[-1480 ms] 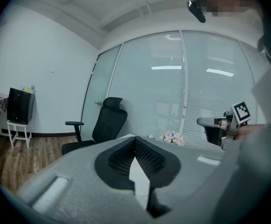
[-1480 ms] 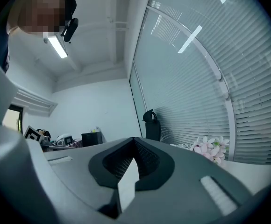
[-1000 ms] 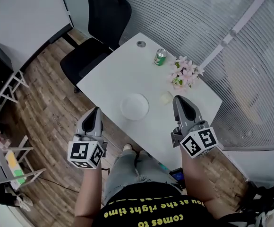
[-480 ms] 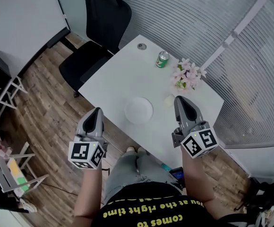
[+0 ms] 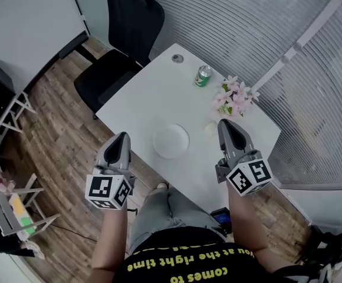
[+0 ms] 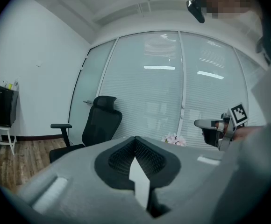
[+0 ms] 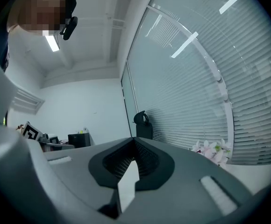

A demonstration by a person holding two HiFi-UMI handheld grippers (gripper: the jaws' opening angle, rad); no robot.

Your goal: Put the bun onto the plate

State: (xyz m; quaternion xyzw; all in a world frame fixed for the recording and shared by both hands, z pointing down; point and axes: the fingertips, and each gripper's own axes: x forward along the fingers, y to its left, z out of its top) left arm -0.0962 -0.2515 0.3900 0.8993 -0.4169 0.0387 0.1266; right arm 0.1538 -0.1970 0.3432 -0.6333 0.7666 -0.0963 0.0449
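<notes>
Plate (image 5: 171, 141) near table (image 5: 138, 96) edge; bun (image 5: 209, 130) beside.

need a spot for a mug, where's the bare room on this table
The widest bare patch is the table's middle and left half, bordered by the plate, the can and the edge beside the chair. It is crowded on the right, where the flowers, the bun and the can sit close together.

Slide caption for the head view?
Left gripper and right gripper, both shut, near a white table: round white plate, pale bun beside it, green can, pink flowers.
</notes>
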